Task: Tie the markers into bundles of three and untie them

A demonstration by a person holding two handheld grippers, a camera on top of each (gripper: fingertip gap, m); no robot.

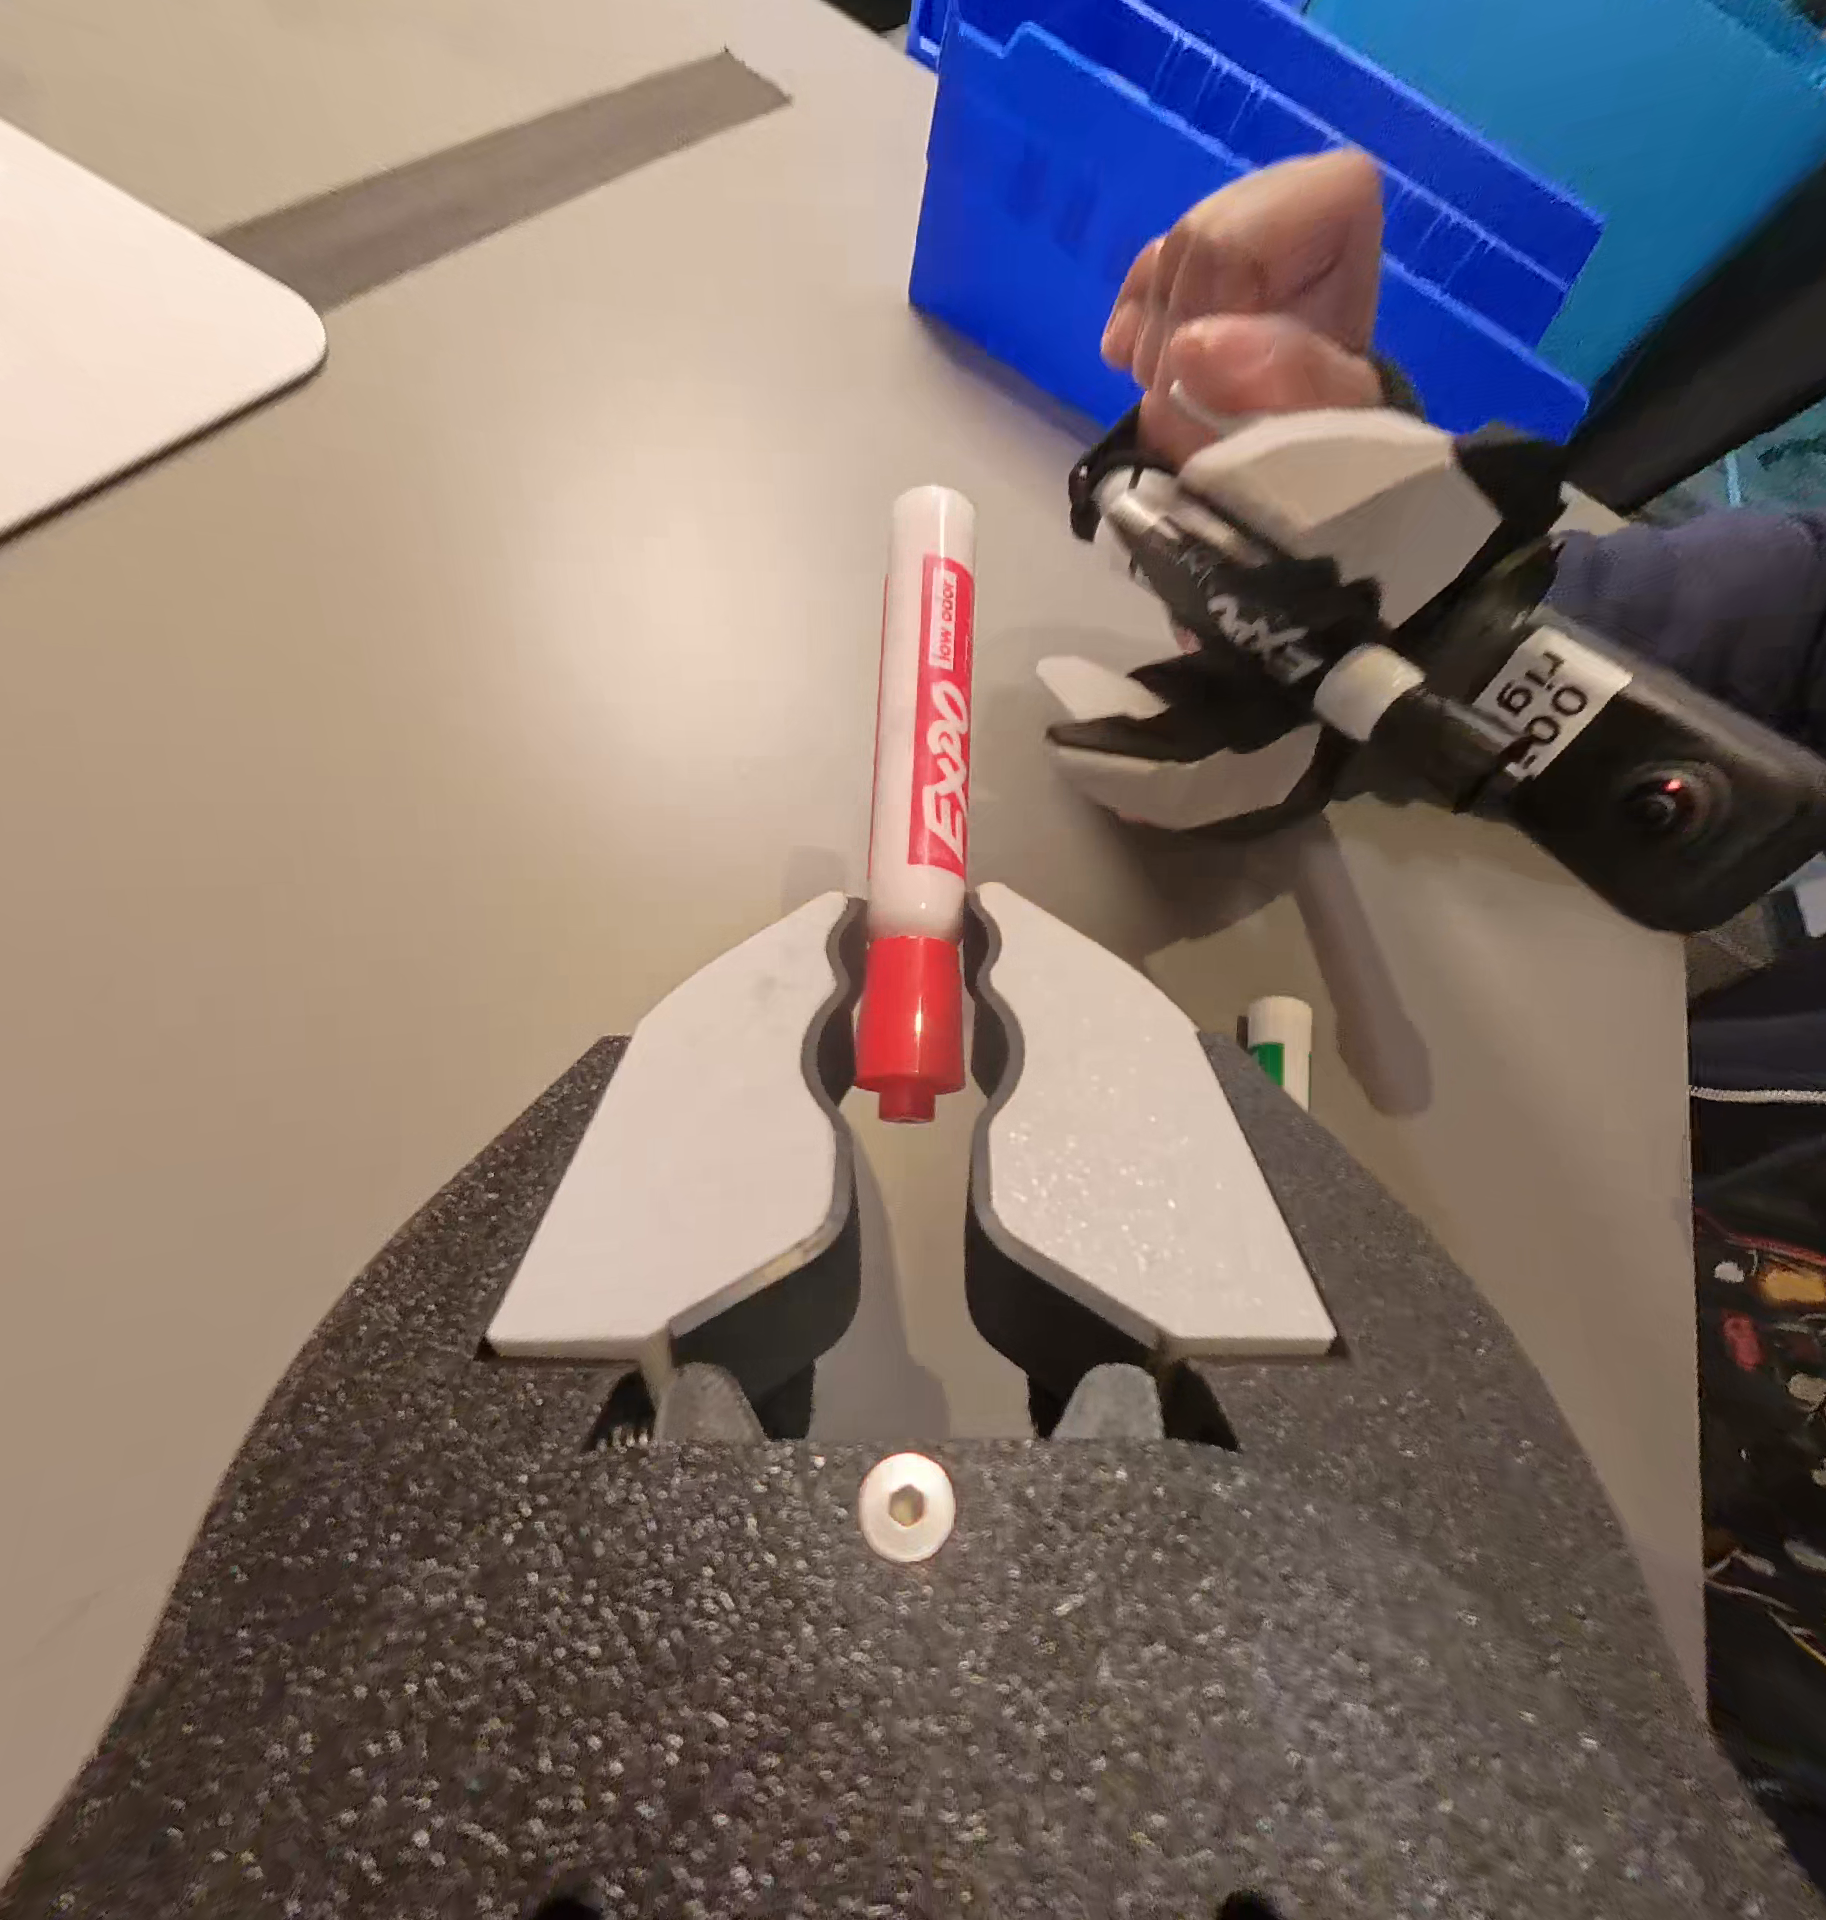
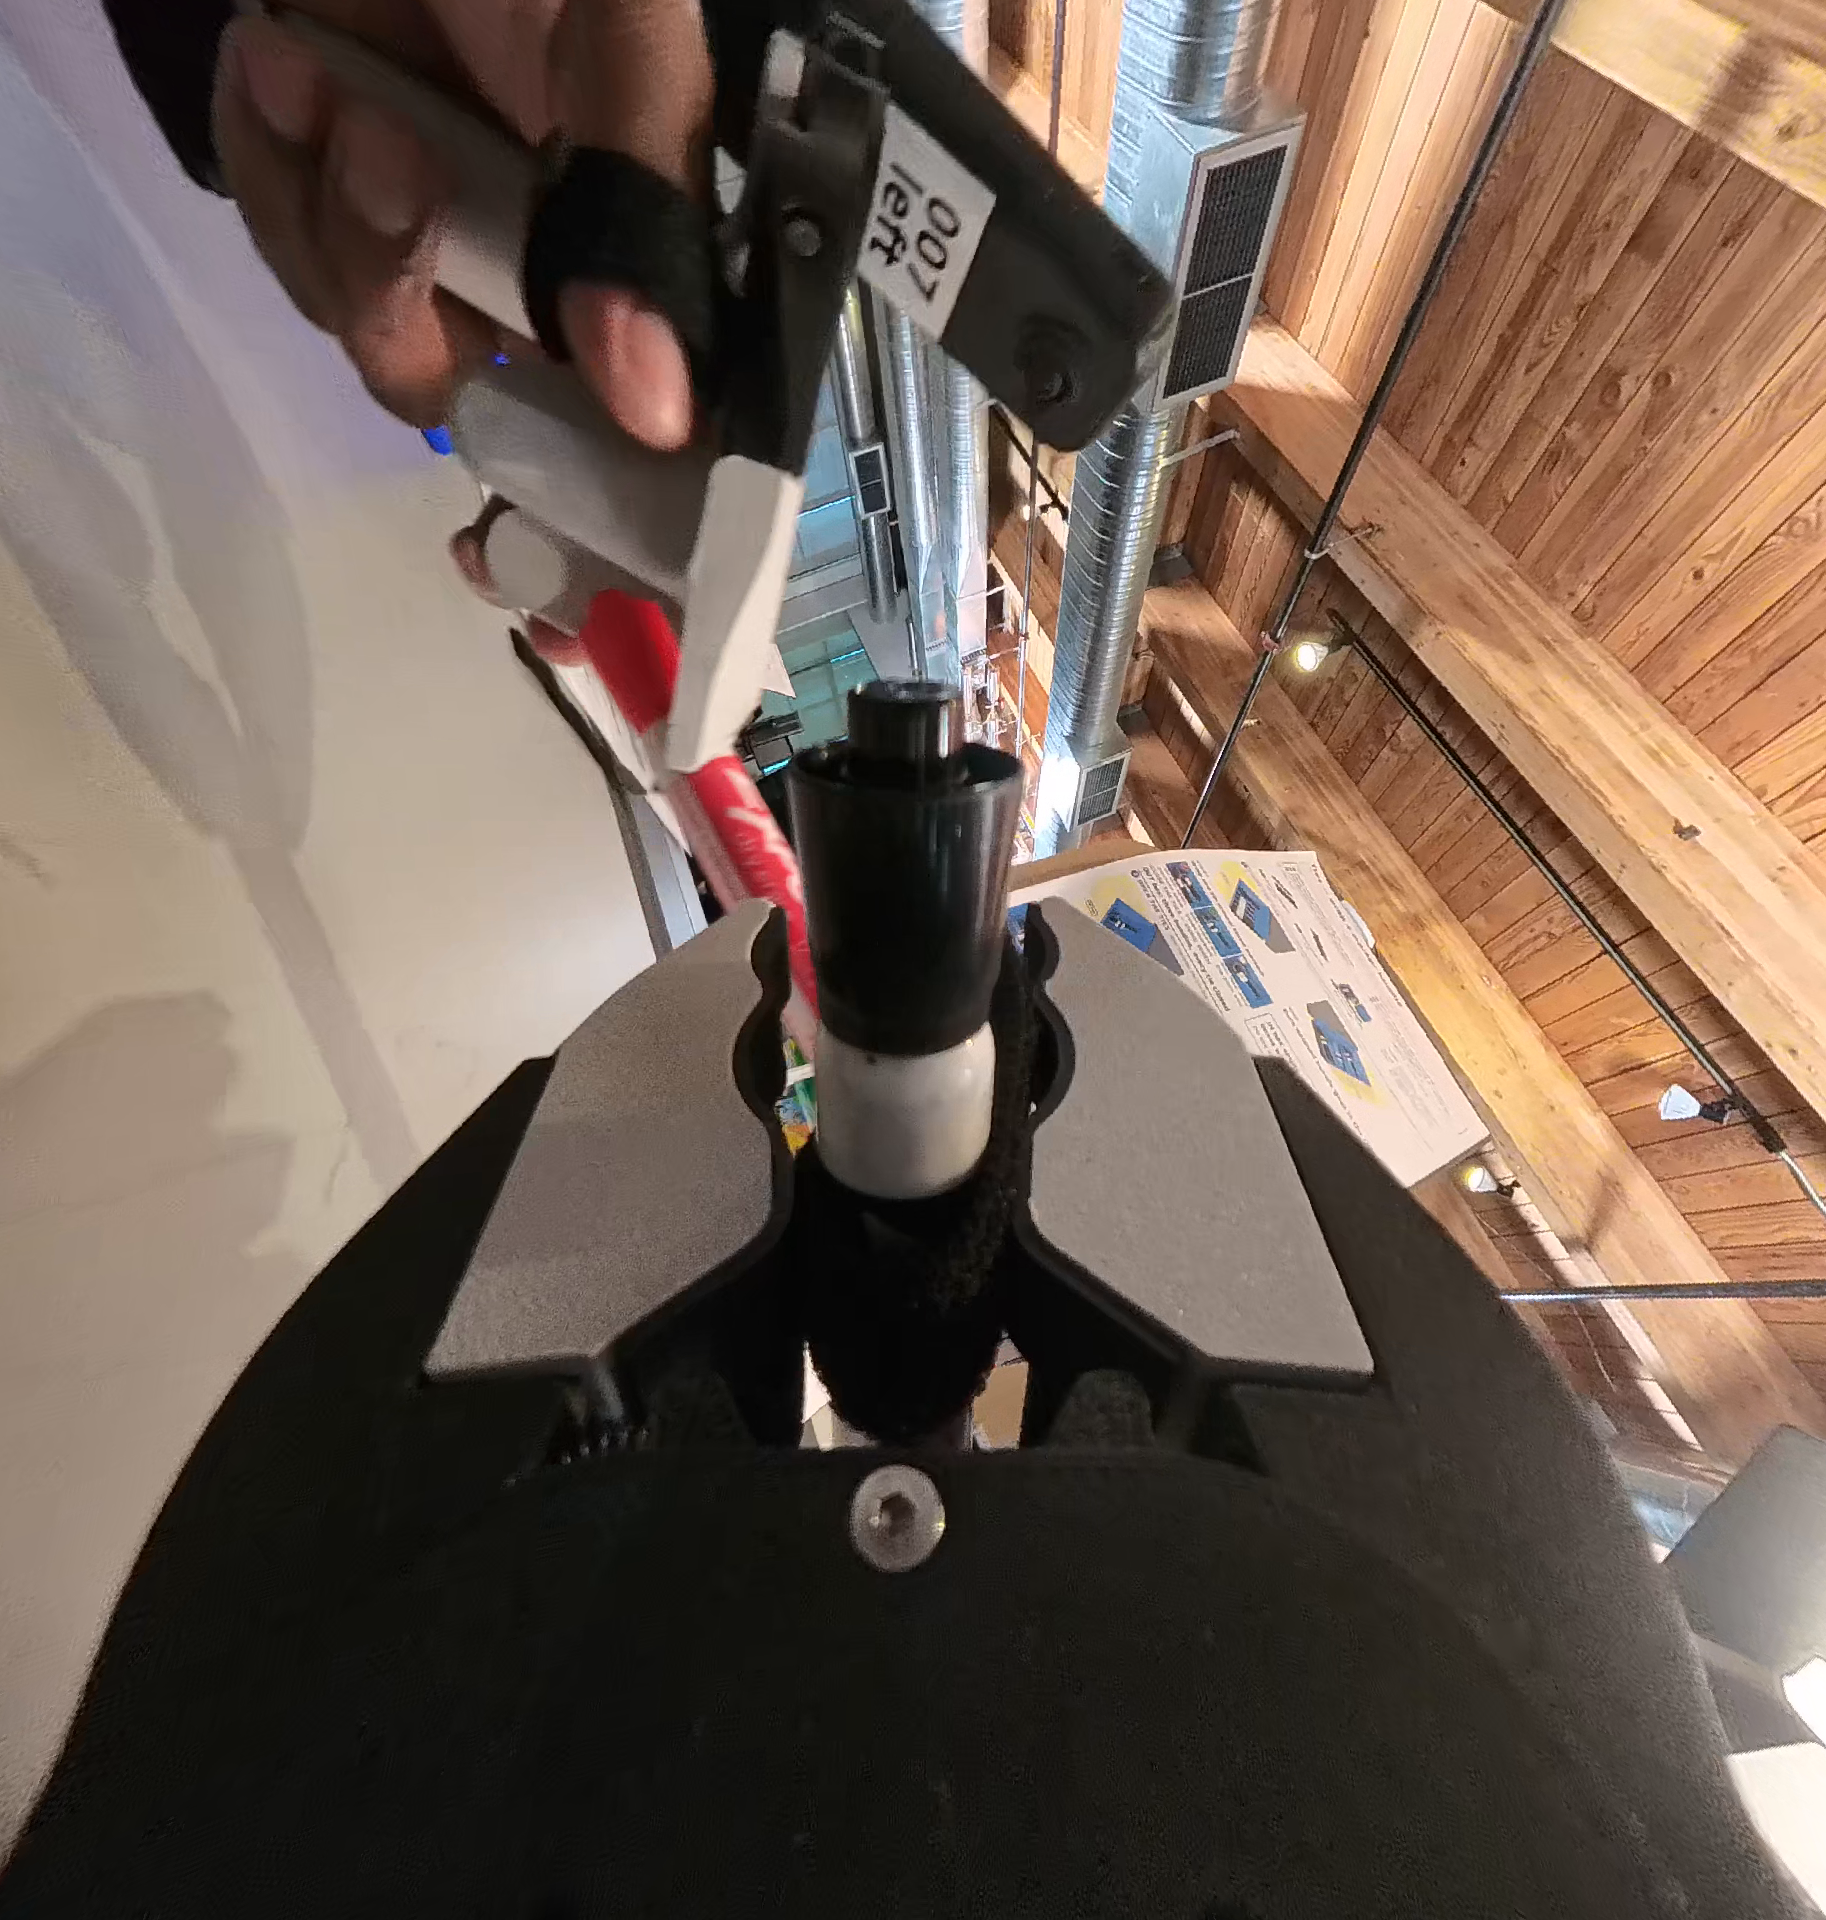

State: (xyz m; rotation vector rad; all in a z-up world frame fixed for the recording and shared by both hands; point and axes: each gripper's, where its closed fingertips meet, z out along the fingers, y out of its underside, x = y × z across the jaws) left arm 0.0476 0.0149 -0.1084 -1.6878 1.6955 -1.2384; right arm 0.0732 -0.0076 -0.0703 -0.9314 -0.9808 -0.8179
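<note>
A: Item one, the left gripper (image 1: 914, 1023)?
B: Closed on a red marker (image 1: 919, 727). Both pads press its red cap; the white barrel juts forward, held above the grey table (image 1: 473, 727).

A: Item two, the right gripper (image 2: 904, 997)?
B: It carries a black marker (image 2: 904, 904), cap end forward, with a black strap (image 2: 1002, 1122) wrapped round the barrel. The left wrist view shows this gripper (image 1: 1189, 623) to the right, raised off the table, jaws spread wide around the marker and strap. Whether the pads actually press the marker, I cannot tell.

A: Item three, further markers?
B: A green marker (image 1: 1278, 1044) lies on the table, just right of the left gripper; only its end shows.

A: Item four, surroundings?
B: A blue bin (image 1: 1200, 208) stands at the far right of the table, a white board (image 1: 109, 332) at the far left, and a person's hand (image 1: 1252, 301) holds the right gripper.
</note>
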